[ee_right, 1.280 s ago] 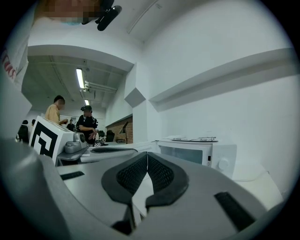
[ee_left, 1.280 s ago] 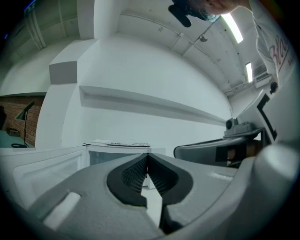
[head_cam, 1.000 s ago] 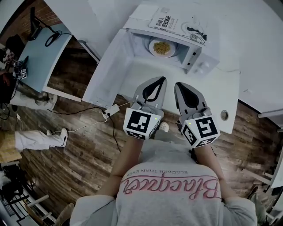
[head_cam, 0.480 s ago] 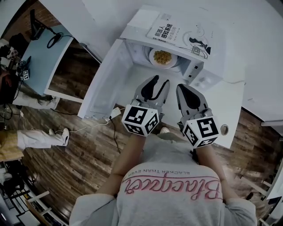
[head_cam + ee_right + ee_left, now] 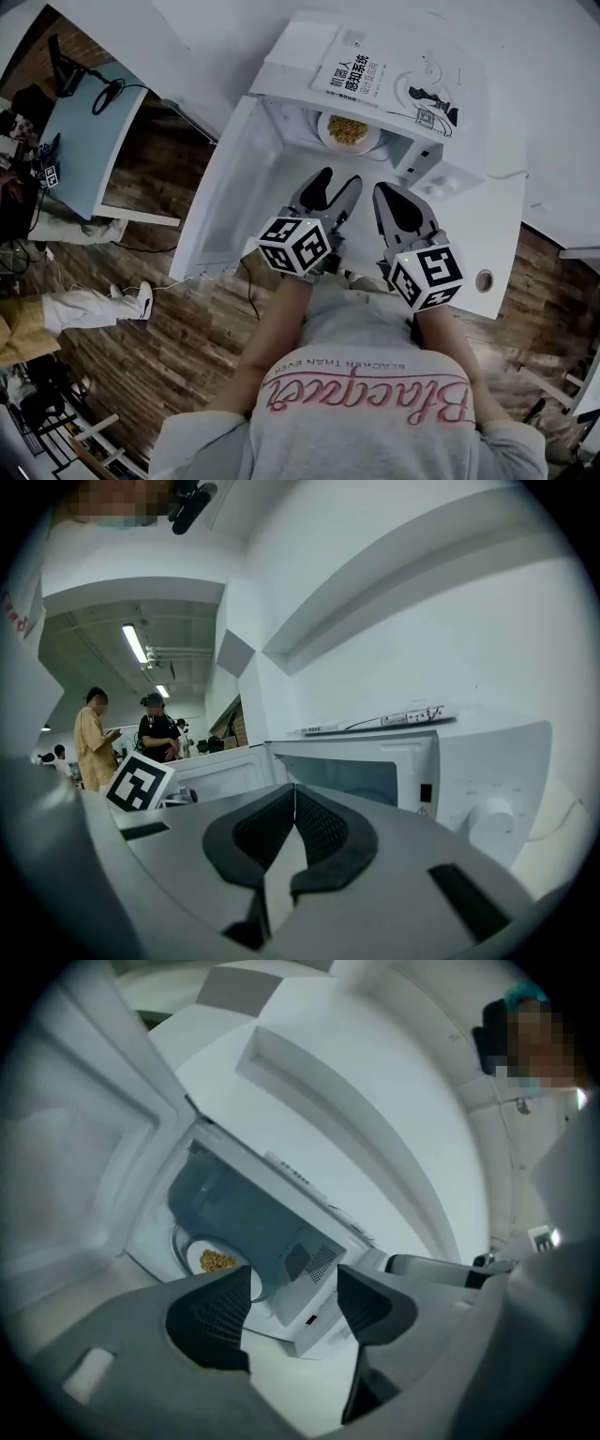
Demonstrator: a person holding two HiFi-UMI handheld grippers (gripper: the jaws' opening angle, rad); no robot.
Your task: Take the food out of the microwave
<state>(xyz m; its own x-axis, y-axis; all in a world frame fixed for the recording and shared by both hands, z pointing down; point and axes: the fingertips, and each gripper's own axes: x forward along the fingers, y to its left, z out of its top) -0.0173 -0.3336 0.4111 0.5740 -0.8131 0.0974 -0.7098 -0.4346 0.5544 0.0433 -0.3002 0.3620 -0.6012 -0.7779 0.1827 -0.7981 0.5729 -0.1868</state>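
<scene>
A white plate of yellow food (image 5: 349,131) sits inside the open white microwave (image 5: 441,173). The left gripper view also shows the plate (image 5: 217,1262), on the turntable behind my left pad. My left gripper (image 5: 337,178) hovers just in front of the cavity. Its jaws are opening, and nothing is between them (image 5: 291,1307). My right gripper (image 5: 386,190) is beside it on the right, shut and empty (image 5: 294,794), level with the microwave's front (image 5: 375,771). Neither gripper touches the plate.
The microwave door (image 5: 230,197) swings out to the left, beside my left gripper. A booklet (image 5: 389,80) lies on top of the microwave. The white table (image 5: 487,244) has a cable hole (image 5: 484,279). People stand in the background (image 5: 94,742).
My left gripper's jaws went from shut to wide open, and it rolled. Both grippers moved closer to the microwave opening.
</scene>
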